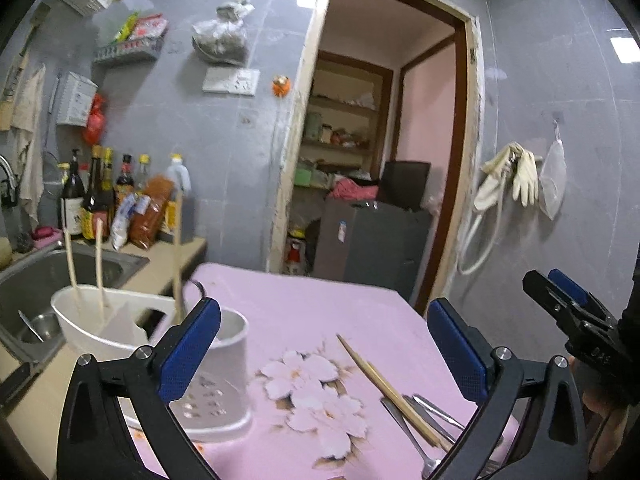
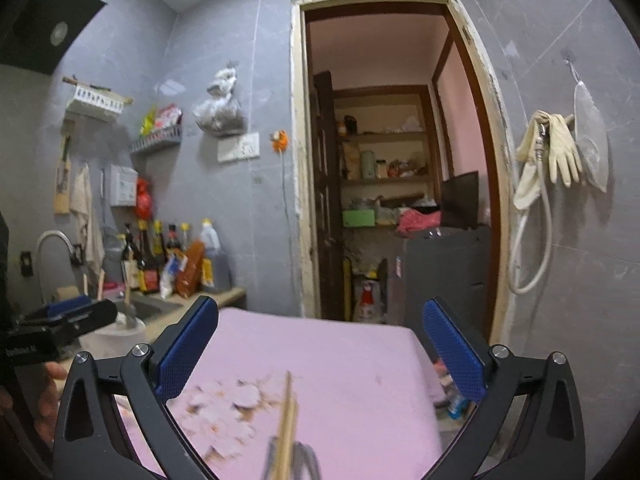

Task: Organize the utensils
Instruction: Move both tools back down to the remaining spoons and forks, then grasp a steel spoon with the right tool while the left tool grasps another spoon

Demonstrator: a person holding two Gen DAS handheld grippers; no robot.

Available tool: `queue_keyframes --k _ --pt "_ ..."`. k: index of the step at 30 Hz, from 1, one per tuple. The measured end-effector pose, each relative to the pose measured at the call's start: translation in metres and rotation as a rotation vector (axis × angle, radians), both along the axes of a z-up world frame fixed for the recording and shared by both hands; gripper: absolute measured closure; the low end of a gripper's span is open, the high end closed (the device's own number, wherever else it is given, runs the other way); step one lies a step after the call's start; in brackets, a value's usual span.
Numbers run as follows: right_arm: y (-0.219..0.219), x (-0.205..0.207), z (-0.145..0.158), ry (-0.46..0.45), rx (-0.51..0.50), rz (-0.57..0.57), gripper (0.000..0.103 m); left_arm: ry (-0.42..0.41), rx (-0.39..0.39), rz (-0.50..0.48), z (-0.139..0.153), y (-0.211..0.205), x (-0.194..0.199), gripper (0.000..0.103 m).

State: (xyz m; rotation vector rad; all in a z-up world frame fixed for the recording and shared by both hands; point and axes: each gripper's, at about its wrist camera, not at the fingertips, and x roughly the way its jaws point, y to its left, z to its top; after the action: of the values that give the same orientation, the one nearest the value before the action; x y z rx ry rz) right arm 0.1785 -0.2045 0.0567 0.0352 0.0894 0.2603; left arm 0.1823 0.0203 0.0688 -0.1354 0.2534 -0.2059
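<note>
Left wrist view: one white utensil holder (image 1: 160, 344) stands upright at the near left corner of the bench (image 1: 320, 300), which is covered in pink cloth with a flower print. Three chopsticks (image 1: 100, 268) stand in the holder, long axes near vertical, tips leaning slightly apart. A loose pile of utensils (image 1: 404, 400) lies flat on the cloth at the lower right. It comprises two chopsticks side by side, long axis running from upper left to lower right, and at least three metal pieces beneath them on roughly the same axis. One of these is a spoon with its bowl toward the camera. The exact count of metal pieces cannot be told, as a tong arm covers their near ends.

Left tongs (image 1: 324, 356) stand wide apart and released, nothing between the blue pads. The holder sits behind the left pad; whether they touch cannot be told. Right tongs (image 2: 320, 356) likewise stand spread and empty, above the chopstick pair, which in the right wrist view points away from the camera and is blurred.

Roughly six bottles (image 1: 100, 192) stand on the counter beside one steel sink (image 1: 52, 276). Bottle labels are too blurred to read. Writing on the other gripper's body, seen in both views, is illegible.
</note>
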Motion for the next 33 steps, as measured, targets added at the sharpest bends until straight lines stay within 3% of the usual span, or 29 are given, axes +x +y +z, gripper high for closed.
queue_keyframes --k 10,18,21,23,29,33 --pt "-0.019 0.014 -0.035 0.194 -0.110 -0.014 0.001 0.202 0.035 -0.094 -0.031 -0.026 0.020 0.002" --pt "-0.024 0.025 -0.065 0.378 -0.181 0.057 0.024 0.381 0.098 -0.198 -0.057 -0.048 0.038 0.003" --pt "-0.025 0.026 -0.074 0.431 -0.203 0.092 0.039 0.433 0.123 -0.225 -0.063 -0.055 0.044 0.005" --pt "-0.023 0.025 -0.079 0.463 -0.226 0.121 0.052 0.471 0.137 -0.235 -0.071 -0.062 0.046 0.010" --pt "-0.013 0.021 -0.095 0.546 -0.293 0.202 0.069 0.590 0.163 -0.274 -0.095 -0.072 0.054 0.038" --pt "-0.006 0.021 -0.103 0.585 -0.335 0.233 0.074 0.662 0.154 -0.305 -0.105 -0.077 0.062 0.049"
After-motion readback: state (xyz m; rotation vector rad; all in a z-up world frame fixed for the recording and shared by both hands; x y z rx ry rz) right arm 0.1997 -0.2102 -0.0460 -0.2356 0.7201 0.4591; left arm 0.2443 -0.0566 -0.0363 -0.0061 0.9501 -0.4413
